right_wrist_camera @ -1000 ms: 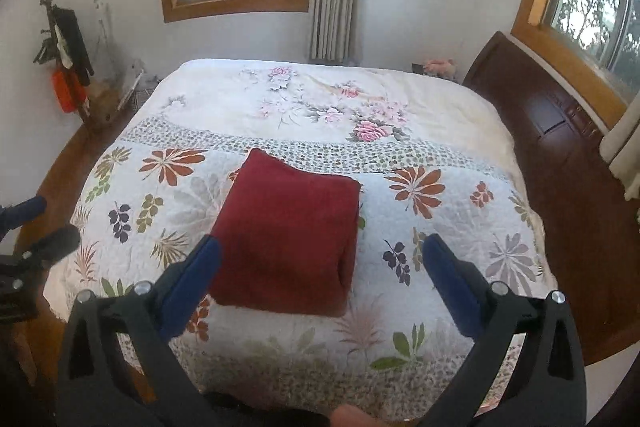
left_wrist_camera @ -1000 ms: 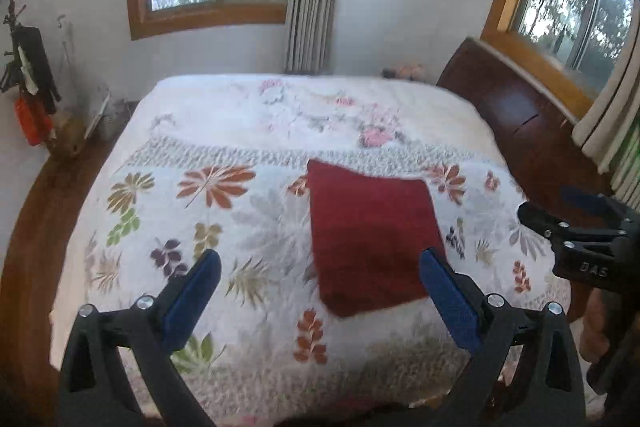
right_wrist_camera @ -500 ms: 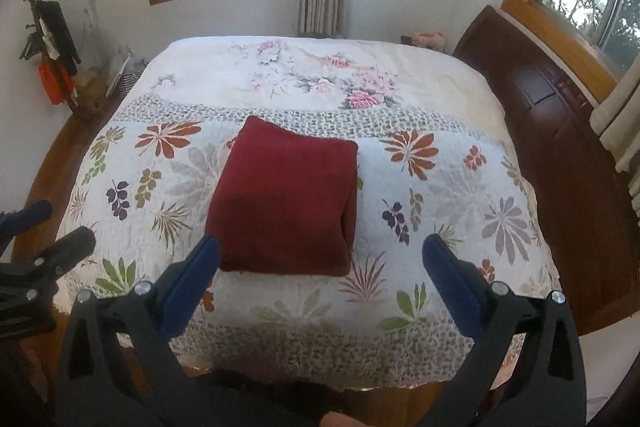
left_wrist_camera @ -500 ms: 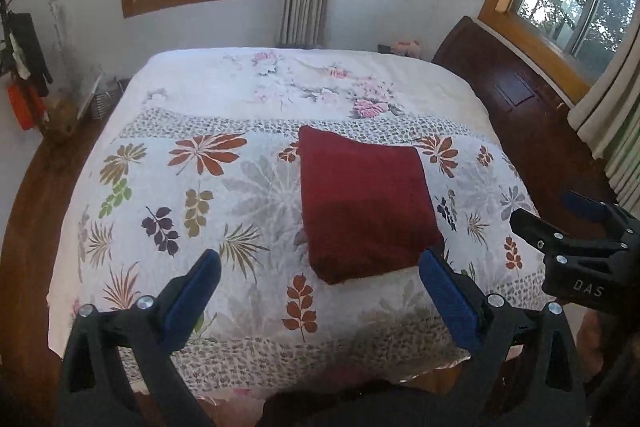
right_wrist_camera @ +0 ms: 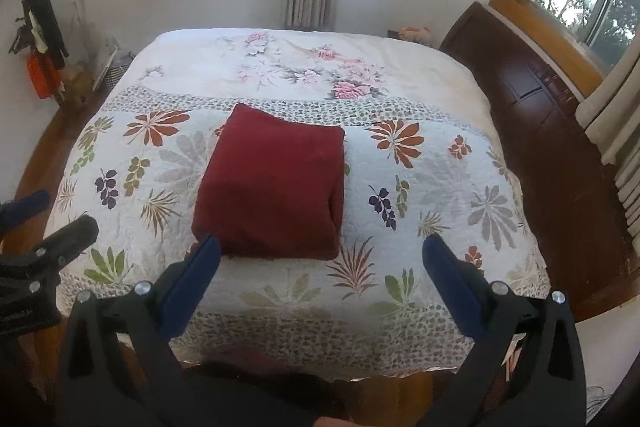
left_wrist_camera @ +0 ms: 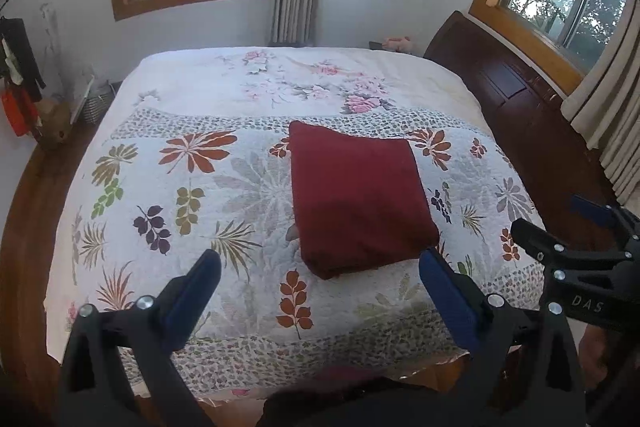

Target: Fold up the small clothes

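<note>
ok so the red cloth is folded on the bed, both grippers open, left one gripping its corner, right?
Not quite. The left gripper holds nothing: the left wrist view shows it open, short of the red cloth. The cloth lies folded on the bed, and the right gripper is open too.

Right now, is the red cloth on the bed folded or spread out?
Folded. The red cloth lies as a compact rectangle on the bed, with stacked layers visible along its right edge.

Black tongs (left_wrist_camera: 320,279), blue pads (left_wrist_camera: 444,291)

both wrist views above bed (left_wrist_camera: 168,99)
</note>
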Demonstrator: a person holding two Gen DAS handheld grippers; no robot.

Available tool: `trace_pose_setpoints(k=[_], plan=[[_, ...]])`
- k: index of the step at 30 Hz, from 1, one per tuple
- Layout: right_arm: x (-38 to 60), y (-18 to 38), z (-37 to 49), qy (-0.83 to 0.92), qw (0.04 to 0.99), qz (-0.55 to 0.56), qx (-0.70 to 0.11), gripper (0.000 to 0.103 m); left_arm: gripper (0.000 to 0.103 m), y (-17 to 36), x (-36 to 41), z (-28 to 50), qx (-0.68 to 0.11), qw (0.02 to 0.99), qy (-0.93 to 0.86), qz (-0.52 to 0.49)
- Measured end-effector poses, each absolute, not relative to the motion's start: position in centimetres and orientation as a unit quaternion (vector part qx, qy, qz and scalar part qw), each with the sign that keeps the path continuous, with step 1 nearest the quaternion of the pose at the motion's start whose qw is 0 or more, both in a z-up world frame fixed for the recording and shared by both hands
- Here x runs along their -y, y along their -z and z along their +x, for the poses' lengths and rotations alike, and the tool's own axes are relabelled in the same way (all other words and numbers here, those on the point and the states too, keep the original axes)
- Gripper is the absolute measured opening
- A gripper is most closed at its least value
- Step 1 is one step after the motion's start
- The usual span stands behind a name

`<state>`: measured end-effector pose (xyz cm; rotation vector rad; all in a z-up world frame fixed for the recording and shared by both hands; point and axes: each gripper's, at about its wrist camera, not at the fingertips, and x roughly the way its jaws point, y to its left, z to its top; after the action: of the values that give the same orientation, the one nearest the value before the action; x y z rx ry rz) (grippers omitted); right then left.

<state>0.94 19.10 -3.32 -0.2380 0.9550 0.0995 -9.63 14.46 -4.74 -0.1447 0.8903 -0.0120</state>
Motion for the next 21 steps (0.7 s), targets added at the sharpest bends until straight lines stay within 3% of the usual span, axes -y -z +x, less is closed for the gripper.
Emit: trace_pose_setpoints(k=[21], plan=[[-20.8, 3.7, 1.5, -0.099, 0.88, -0.085, -0.456, 0.1, 0.099, 5.1, -15.3, -8.8, -0.435, 0.897, 0.002, -0.082]])
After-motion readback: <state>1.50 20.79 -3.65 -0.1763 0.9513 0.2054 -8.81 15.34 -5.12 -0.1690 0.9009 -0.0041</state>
